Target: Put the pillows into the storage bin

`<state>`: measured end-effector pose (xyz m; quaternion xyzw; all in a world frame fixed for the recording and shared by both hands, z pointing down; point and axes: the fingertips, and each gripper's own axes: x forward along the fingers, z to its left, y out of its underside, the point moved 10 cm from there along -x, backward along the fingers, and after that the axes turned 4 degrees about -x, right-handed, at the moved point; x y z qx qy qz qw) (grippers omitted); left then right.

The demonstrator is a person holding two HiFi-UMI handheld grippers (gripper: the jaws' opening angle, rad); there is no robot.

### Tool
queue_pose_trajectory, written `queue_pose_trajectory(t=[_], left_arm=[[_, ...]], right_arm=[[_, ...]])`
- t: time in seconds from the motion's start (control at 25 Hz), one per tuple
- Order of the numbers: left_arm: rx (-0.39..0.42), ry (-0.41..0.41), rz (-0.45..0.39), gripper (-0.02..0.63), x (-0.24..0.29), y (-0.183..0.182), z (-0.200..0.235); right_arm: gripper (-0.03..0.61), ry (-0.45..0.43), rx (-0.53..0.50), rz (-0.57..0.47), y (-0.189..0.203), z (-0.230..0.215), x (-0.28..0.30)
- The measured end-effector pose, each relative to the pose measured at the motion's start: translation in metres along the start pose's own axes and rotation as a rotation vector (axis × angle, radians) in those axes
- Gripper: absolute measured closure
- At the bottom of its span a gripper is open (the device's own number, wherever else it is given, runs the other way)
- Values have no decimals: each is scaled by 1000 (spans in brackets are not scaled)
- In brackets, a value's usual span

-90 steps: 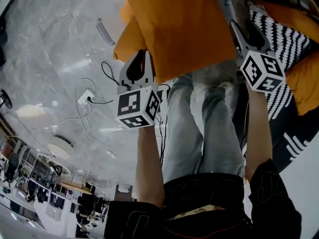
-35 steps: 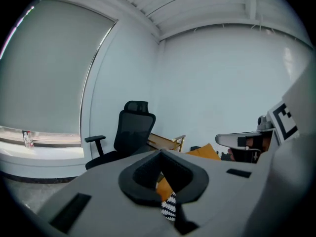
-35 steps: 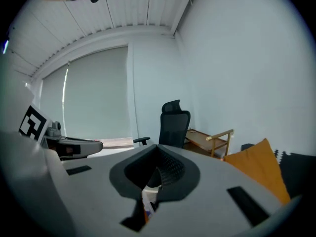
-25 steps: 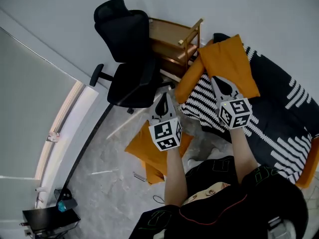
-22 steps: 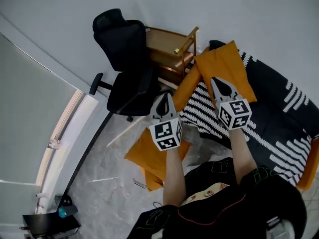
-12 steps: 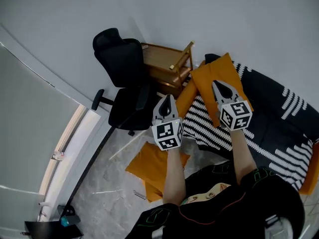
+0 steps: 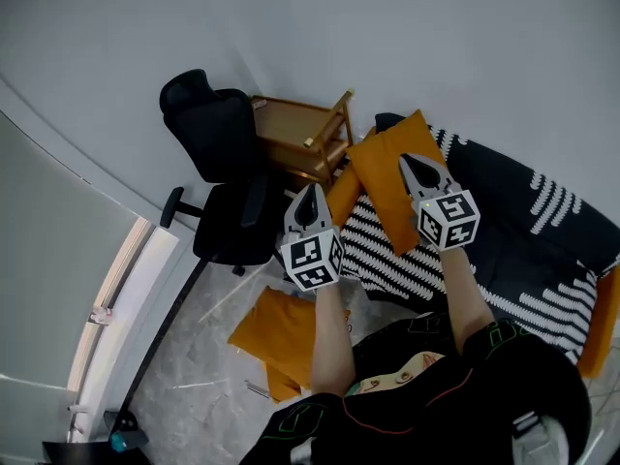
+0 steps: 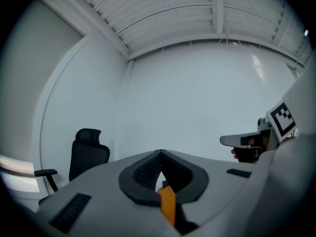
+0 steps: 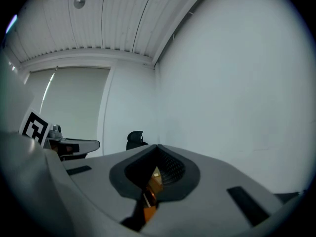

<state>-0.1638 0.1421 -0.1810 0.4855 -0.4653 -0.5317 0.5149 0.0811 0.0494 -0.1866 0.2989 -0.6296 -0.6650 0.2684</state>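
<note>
- The left gripper (image 7: 312,194) and right gripper (image 7: 415,166) are being raised, fingers closed on nothing.
- The floor pillow (image 7: 266,332), gripped seconds earlier, is being left at 7 o'clock; the bed pillow (image 7: 383,187) is seemingly being targeted.

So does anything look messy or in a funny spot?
Yes. One orange pillow lies rumpled on the floor by the person's feet, next to the bed. Another orange pillow sits up on the bed. No storage bin is in view.
</note>
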Motion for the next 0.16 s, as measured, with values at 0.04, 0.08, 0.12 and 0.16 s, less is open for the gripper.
queue_pose_trajectory(t=[0.04,0.08,0.12,0.16], left_arm=[[-5,5,1,618,3,1,-1],[-8,12,1,618,7,2,-1],[-10,18,0,618,10,2,-1],[-11,24,-2,618,13,2,-2]], right_arm=[[577,-1,-3,3,0,-2,1],[577,-1,-7,5,0,-4,3],[577,-2,-12,7,0,-6,5],[577,-2,-16,8,-1,-8,7]])
